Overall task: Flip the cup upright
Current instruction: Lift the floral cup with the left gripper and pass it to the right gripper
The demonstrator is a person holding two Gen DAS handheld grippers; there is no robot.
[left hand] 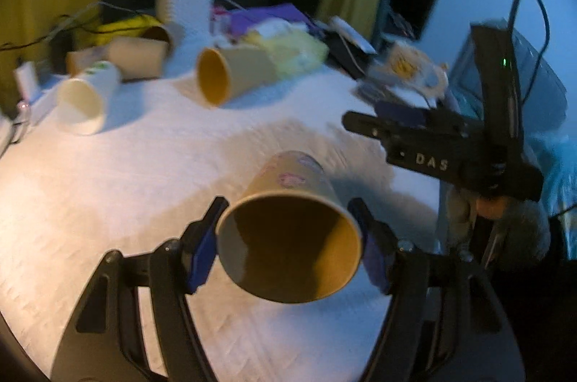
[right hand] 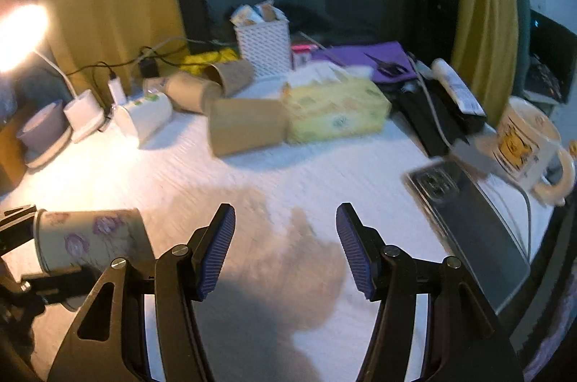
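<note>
A tan paper cup with pink flower prints (left hand: 288,230) lies tilted on its side, its open mouth toward the left wrist camera. My left gripper (left hand: 288,245) is shut on it near the rim and holds it above the white table. The same cup (right hand: 86,237) shows at the lower left of the right wrist view, held by the left gripper's black fingers (right hand: 54,277). My right gripper (right hand: 285,252) is open and empty above the table; it also shows in the left wrist view (left hand: 364,124) at the right.
Several other paper cups lie on their sides at the back: a white one (left hand: 86,97), a tan one (left hand: 230,75) and a brown one (left hand: 140,53). A yellow tissue pack (right hand: 335,108), a white basket (right hand: 265,44), a mug (right hand: 523,144) and a dark tray (right hand: 476,230) crowd the back and right.
</note>
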